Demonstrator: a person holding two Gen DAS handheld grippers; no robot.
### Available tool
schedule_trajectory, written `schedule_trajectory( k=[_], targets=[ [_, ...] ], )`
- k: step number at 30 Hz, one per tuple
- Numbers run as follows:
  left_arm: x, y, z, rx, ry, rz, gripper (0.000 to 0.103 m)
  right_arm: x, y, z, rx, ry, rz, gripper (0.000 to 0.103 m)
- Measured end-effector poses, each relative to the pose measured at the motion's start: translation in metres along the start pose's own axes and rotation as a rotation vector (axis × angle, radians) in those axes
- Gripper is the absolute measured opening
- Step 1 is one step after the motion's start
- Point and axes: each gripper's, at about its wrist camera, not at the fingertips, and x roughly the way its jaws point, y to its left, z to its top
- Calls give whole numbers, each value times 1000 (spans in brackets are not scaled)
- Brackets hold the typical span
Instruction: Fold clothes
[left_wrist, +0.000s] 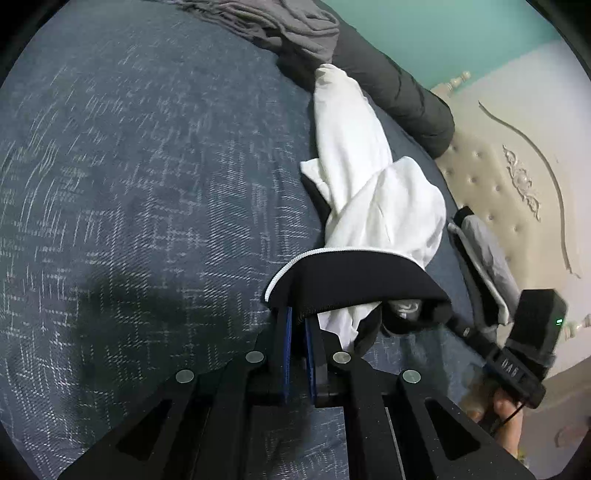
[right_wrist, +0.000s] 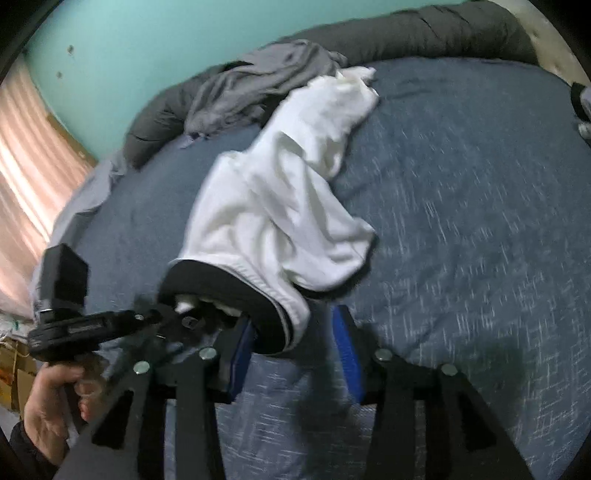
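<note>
White trousers (left_wrist: 373, 184) with a black waistband (left_wrist: 354, 277) lie stretched across the blue bed sheet (left_wrist: 147, 184), legs towards the far side. My left gripper (left_wrist: 298, 315) is shut on the waistband's left part, which is lifted off the bed. In the right wrist view the trousers (right_wrist: 273, 206) are bunched, and the waistband (right_wrist: 236, 295) hangs between the blue pads (right_wrist: 345, 332) of my right gripper (right_wrist: 295, 325), whose jaws stand wide apart around its end. The left gripper (right_wrist: 173, 317) shows there at the left, held by a hand (right_wrist: 48, 398).
A crumpled grey garment (right_wrist: 258, 81) and a rolled dark grey duvet (right_wrist: 424, 29) lie along the bed's far edge. Another grey and black garment (left_wrist: 484, 251) sits by the padded beige headboard (left_wrist: 517, 184). Pink curtains (right_wrist: 26, 166) hang at the left.
</note>
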Motion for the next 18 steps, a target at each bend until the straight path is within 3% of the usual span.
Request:
schedule_trajectory(
  k=[3, 10, 13, 17, 18],
  targets=[
    [0, 1, -1, 2, 7, -15, 7, 1, -6, 0, 38, 0, 8, 43],
    [2, -2, 6, 32, -15, 31, 15, 4, -2, -1, 27, -6, -5, 42],
    [-6, -10, 6, 88, -52, 96, 28, 3, 3, 0, -4, -18, -4, 28],
    [-8, -15, 8, 109, -73, 103, 29, 4, 7, -1, -16, -25, 14, 10],
    [-8, -17, 8, 109, -72, 102, 29, 4, 7, -1, -15, -28, 13, 10]
  ],
)
